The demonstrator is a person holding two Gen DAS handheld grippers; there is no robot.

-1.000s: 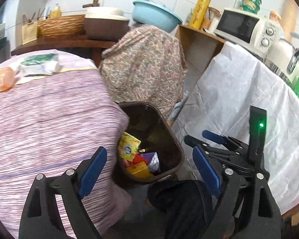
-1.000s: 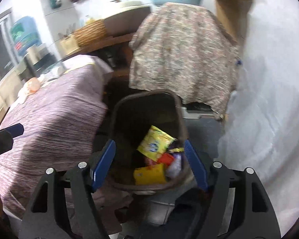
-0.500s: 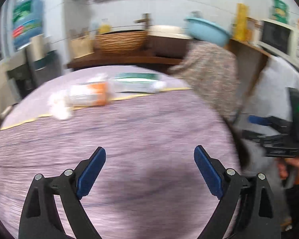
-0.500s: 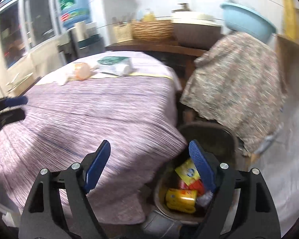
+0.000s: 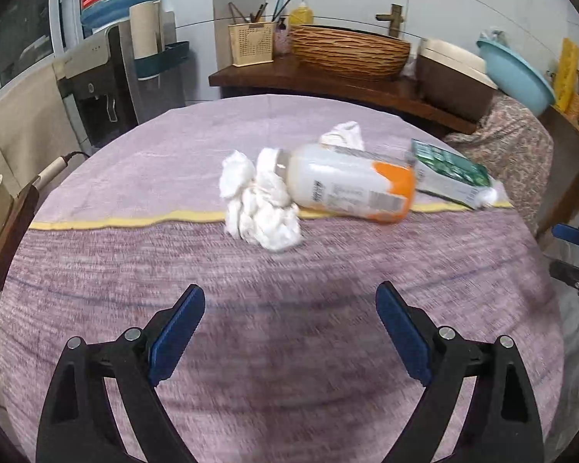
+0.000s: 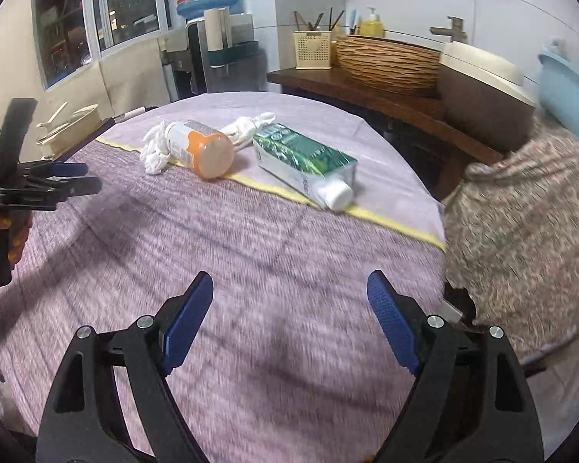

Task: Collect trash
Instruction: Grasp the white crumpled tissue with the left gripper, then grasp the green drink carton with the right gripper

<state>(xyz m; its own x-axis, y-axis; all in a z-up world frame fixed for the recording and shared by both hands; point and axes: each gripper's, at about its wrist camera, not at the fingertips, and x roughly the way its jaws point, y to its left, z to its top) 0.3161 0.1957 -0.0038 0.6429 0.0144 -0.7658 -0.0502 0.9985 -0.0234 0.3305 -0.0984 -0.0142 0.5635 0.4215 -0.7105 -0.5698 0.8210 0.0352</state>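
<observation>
On the purple tablecloth (image 5: 289,328) lie a crumpled white tissue (image 5: 258,208), a white bottle with an orange base (image 5: 347,189) on its side, a second white tissue (image 5: 343,135) behind it, and a green carton with a white cap (image 5: 447,173). The same bottle (image 6: 200,146) and carton (image 6: 305,162) show in the right wrist view. My left gripper (image 5: 289,328) is open and empty, well short of the tissue. My right gripper (image 6: 289,316) is open and empty, short of the carton. The trash bin is out of view.
A wooden counter (image 5: 347,85) behind the table carries a woven basket (image 5: 347,50), a utensil holder (image 5: 251,42) and a brown box (image 5: 455,81). A water dispenser (image 5: 104,77) stands at the left. A floral-covered piece (image 6: 529,231) stands right of the table.
Both grippers swung away from the brown bin with trash and now face the tabletop. The bin has left both views; the bottle, tissues and carton are now centred ahead.
</observation>
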